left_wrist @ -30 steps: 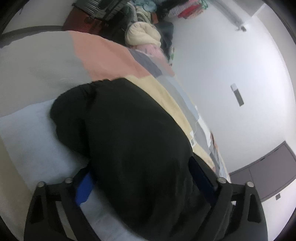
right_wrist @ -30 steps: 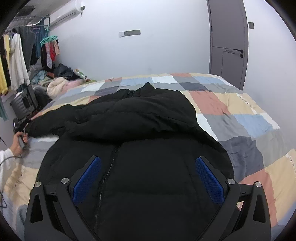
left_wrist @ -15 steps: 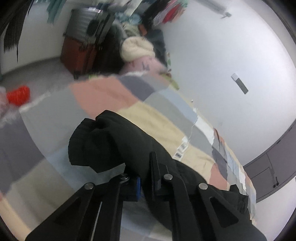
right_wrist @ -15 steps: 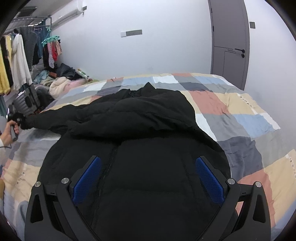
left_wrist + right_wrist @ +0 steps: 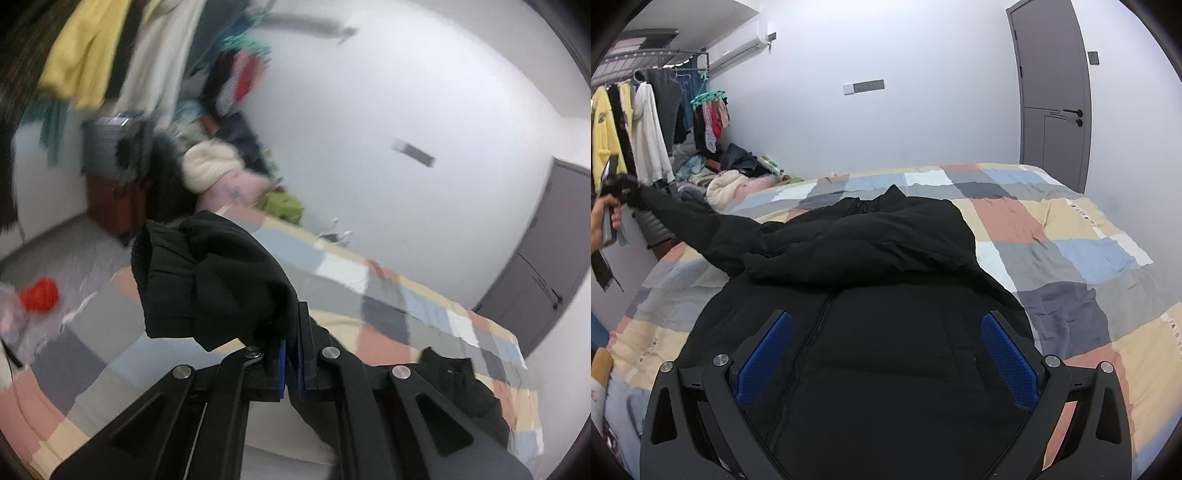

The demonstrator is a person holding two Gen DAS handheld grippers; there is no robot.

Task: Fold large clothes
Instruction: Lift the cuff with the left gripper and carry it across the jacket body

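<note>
A black puffer jacket, matte and quilted with a front zip, lies spread on the checked bedspread. Its sleeve is pinched between the closed blue-padded jaws of the left gripper, the ribbed-looking cuff bunched beyond them, though blurred. The right gripper stands open, the jacket's body below and between its jaws.

You see checked bedspread across centre of right wrist frame. Grey door upper right. Rack of hanging clothes upper left, air conditioner beside it. Heap of clothes below rack. Red object left in left wrist frame, blurred.
</note>
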